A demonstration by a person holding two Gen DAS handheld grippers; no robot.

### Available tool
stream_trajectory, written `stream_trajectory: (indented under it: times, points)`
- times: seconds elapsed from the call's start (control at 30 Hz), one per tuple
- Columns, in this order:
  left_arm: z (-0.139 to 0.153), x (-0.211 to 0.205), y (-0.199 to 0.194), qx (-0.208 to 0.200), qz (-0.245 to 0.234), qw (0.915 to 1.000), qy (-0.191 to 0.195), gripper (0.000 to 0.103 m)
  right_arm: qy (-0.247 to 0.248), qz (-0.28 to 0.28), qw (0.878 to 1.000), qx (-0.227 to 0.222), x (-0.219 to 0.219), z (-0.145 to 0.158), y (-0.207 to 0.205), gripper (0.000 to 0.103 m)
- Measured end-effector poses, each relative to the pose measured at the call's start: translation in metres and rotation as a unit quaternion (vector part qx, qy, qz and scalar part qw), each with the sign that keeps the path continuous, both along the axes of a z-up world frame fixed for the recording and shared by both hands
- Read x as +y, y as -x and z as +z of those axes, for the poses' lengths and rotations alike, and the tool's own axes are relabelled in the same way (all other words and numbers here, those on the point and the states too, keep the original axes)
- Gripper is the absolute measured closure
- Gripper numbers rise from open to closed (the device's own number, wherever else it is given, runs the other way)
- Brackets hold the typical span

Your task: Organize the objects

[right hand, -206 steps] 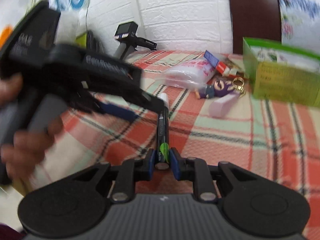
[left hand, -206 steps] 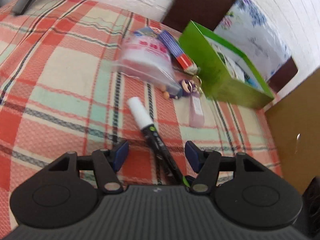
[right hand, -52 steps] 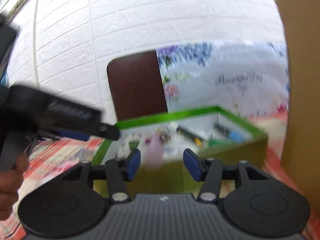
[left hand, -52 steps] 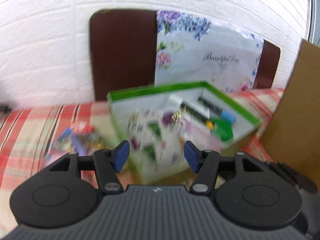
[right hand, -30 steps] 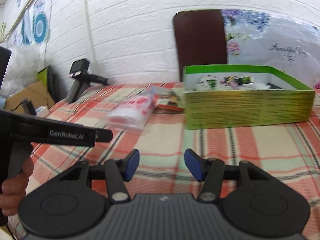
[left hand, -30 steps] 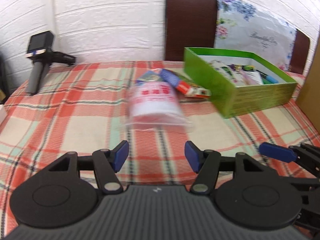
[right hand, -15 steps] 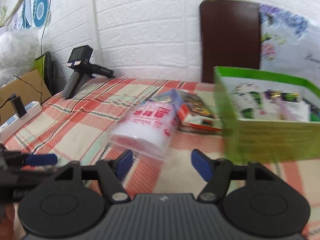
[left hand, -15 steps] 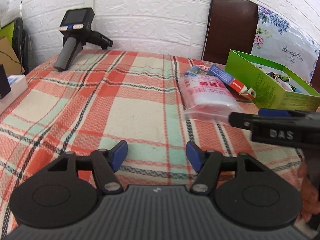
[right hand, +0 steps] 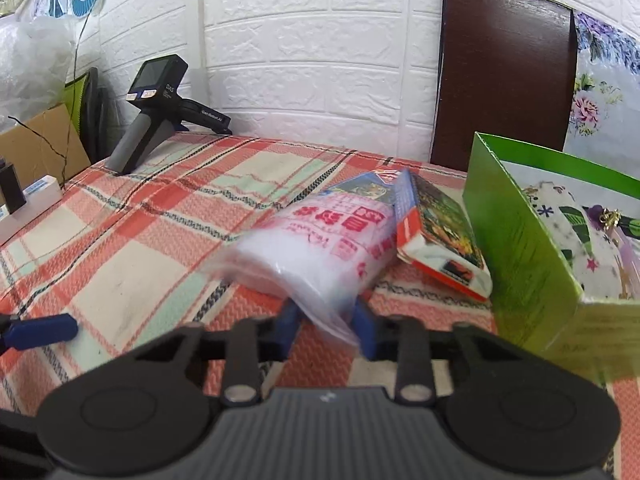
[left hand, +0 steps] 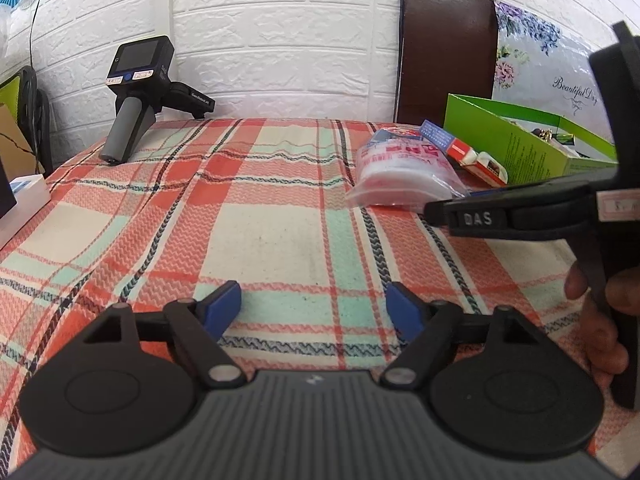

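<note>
- Left wrist view: low over the plaid tablecloth [left hand: 280, 216], facing the brick wall [left hand: 280, 20].
- Right wrist view: nearer, close on the plastic bag [right hand: 320, 248].
- Shared: bag, green box [left hand: 516, 148], spare handheld gripper [right hand: 160, 112].

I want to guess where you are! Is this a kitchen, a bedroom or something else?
Probably a room in a home: a table under a plaid cloth, a chair against a white brick-pattern wall, and a green box of small things.

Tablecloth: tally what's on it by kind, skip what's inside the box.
Plastic bag: 1
Flat printed boxes: 2
Green box: 1
Spare handheld gripper: 1
Total: 5
</note>
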State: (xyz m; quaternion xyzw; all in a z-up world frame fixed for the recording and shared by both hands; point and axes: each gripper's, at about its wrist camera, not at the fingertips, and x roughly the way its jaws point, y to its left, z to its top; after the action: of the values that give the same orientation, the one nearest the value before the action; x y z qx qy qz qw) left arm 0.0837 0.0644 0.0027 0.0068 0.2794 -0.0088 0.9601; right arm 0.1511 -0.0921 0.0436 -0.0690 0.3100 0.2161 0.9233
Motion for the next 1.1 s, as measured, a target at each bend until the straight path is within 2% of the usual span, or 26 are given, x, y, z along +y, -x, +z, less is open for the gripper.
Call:
stream_trajectory:
  times: [0.07,0.3,0.4,0.47,0.5,0.53,0.57,0.63,0.7,0.73,0.77,0.8,0.9,1.0,1.1]
  points:
    - [0.000,-0.001,0.000,0.001,0.000,1.0000,-0.002,0.021,-0.003,0.000,1.000,0.000,-0.007,0.000,0.008,0.090]
    - [0.002,-0.010,-0.006,0.015,0.018,0.9995,-0.019,0.018,-0.017,-0.011,1.000,0.009,-0.053,0.003,0.064,0.093]
    - [0.006,-0.013,-0.009,0.027,0.035,0.9990,-0.007,0.019,-0.006,-0.015,1.000,-0.005,-0.074,0.006,0.096,0.093]
    - [0.010,-0.019,-0.010,0.030,0.029,0.9991,0.011,0.019,0.009,-0.017,1.000,-0.017,-0.085,0.007,0.113,0.092]
    - [0.011,-0.024,-0.010,0.031,0.020,0.9991,0.019,0.019,0.016,-0.013,1.000,-0.018,-0.090,0.007,0.119,0.090]
    - [0.013,-0.030,-0.011,0.031,0.011,0.9991,0.026,0.019,0.020,-0.013,0.999,-0.022,-0.095,0.007,0.125,0.084]
    - [0.014,-0.036,-0.012,0.028,0.001,0.9991,0.031,0.019,0.020,-0.019,0.999,-0.029,-0.101,0.007,0.129,0.070]
    - [0.015,-0.049,-0.012,0.015,-0.014,0.9993,0.030,0.018,0.011,-0.032,0.999,-0.030,-0.110,0.006,0.131,0.058]
    - [0.011,-0.061,-0.016,0.004,-0.025,0.9996,0.014,0.015,-0.014,-0.042,0.999,-0.013,-0.118,0.004,0.126,0.056]
    - [0.006,-0.065,-0.018,0.003,-0.023,0.9997,-0.007,0.011,-0.024,-0.046,0.999,-0.009,-0.121,0.003,0.125,0.053]
    - [0.000,-0.067,-0.023,0.016,-0.016,0.9996,-0.019,0.004,-0.031,-0.047,0.998,-0.006,-0.123,0.003,0.123,0.051]
    - [-0.001,-0.064,-0.026,0.022,-0.007,0.9997,-0.008,0.000,-0.036,-0.047,0.998,-0.006,-0.125,0.001,0.122,0.050]
    - [0.000,-0.064,-0.029,0.021,0.035,0.9986,-0.035,0.000,-0.041,-0.042,0.998,-0.008,-0.126,0.000,0.122,0.045]
    - [-0.001,-0.053,-0.030,0.022,0.026,0.9994,-0.010,0.000,-0.040,-0.039,0.998,-0.008,-0.125,-0.001,0.122,0.041]
    - [-0.001,-0.055,-0.029,0.019,0.023,0.9994,-0.017,0.000,-0.039,-0.041,0.998,-0.009,-0.124,-0.001,0.123,0.039]
